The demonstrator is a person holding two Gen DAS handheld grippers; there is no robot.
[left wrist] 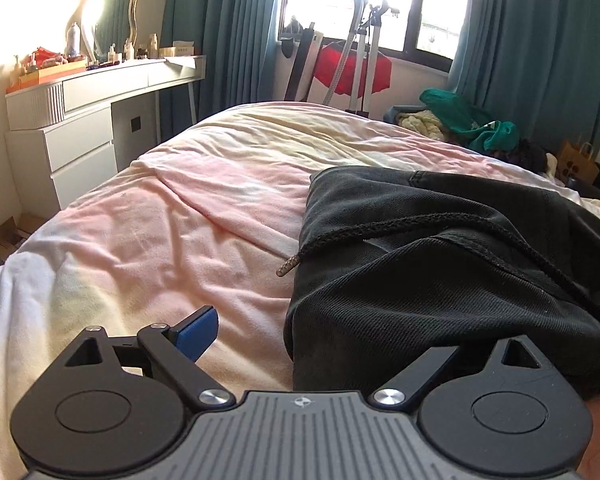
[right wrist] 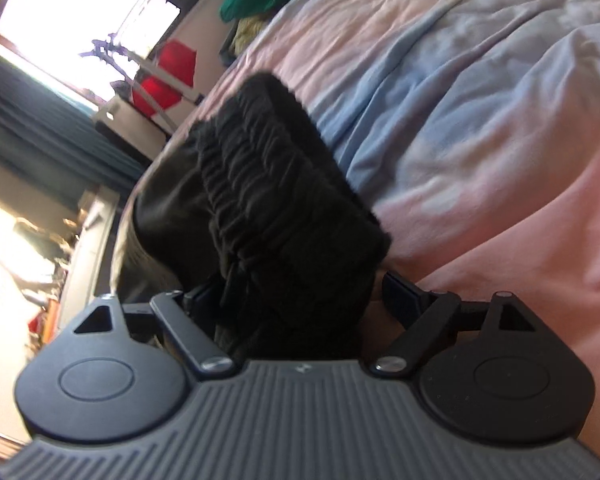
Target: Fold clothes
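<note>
A black garment (left wrist: 440, 272) with a braided drawstring (left wrist: 380, 228) lies folded on the pink bed sheet (left wrist: 180, 220). My left gripper (left wrist: 320, 336) is open at the garment's near left corner; its left blue pad (left wrist: 196, 330) rests over the sheet and the right finger is hidden under the cloth. In the tilted right wrist view, the garment's gathered waistband (right wrist: 268, 184) sits between the jaws of my right gripper (right wrist: 300, 300), which stand wide apart on either side of the cloth.
A white dressing table (left wrist: 92, 96) with a mirror and bottles stands left of the bed. A steamer stand with a red item (left wrist: 352, 68) is by the window. A pile of green and cream clothes (left wrist: 468, 124) lies at the far right.
</note>
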